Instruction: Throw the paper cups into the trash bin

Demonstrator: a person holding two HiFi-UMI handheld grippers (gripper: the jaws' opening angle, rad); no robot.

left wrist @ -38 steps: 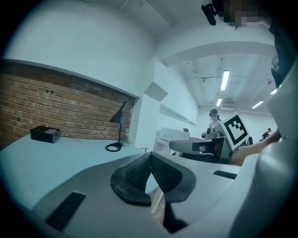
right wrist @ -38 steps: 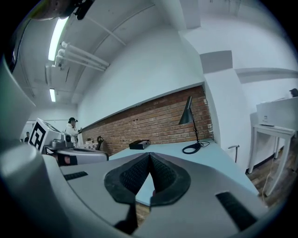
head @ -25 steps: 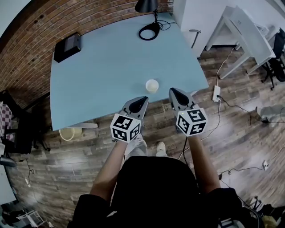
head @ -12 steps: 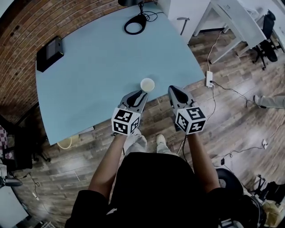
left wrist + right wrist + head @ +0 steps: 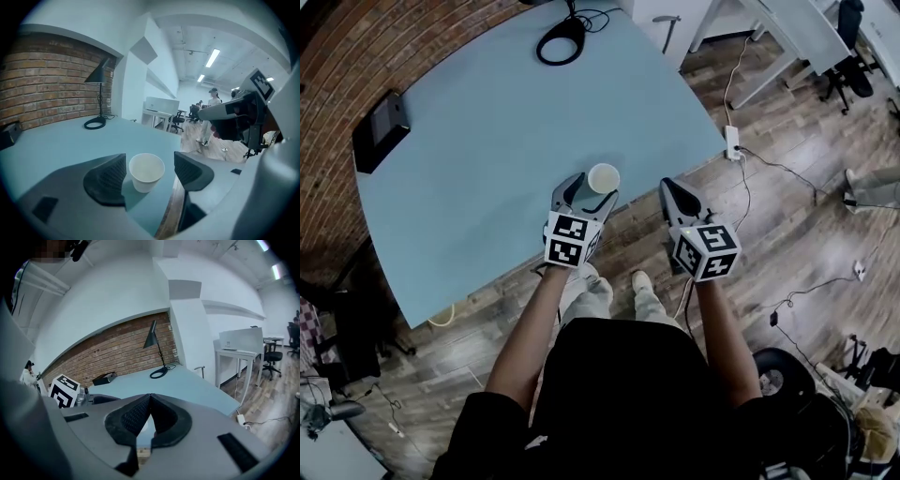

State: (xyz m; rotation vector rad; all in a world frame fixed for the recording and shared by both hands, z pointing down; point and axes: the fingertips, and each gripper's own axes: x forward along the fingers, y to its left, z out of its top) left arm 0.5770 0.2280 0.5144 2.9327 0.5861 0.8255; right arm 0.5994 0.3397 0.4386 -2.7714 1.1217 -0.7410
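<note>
Far left: a brick wall (image 5: 337,56), rough and coursed, runs behind a table (image 5: 487,112) with a smooth, matte pale blue top. A flat black box (image 5: 380,129) lies near the table's left end. A black lamp (image 5: 98,77) with a conical shade stands at the far edge on a ring-shaped base.

Centre: the paper cup (image 5: 146,172) stands upright close to the table's near edge, mouth up, long axis vertical. It is white, round and tapered toward its base, with a rolled rim, no visible dents and a bare interior. The left gripper (image 5: 589,190), grey-bodied with black ribbed pads (image 5: 110,178), brackets the cup. Its jaws have just been opening and stand wide, the cup between them with a gap on either side; neither pad touches it.

Right: the right gripper (image 5: 668,190) hangs off the table's edge over the plank-pattern wooden floor (image 5: 787,216), its ribbed pads pressed together with nothing between them. A white power strip (image 5: 731,142) lies on the floor, cable trailing.
</note>
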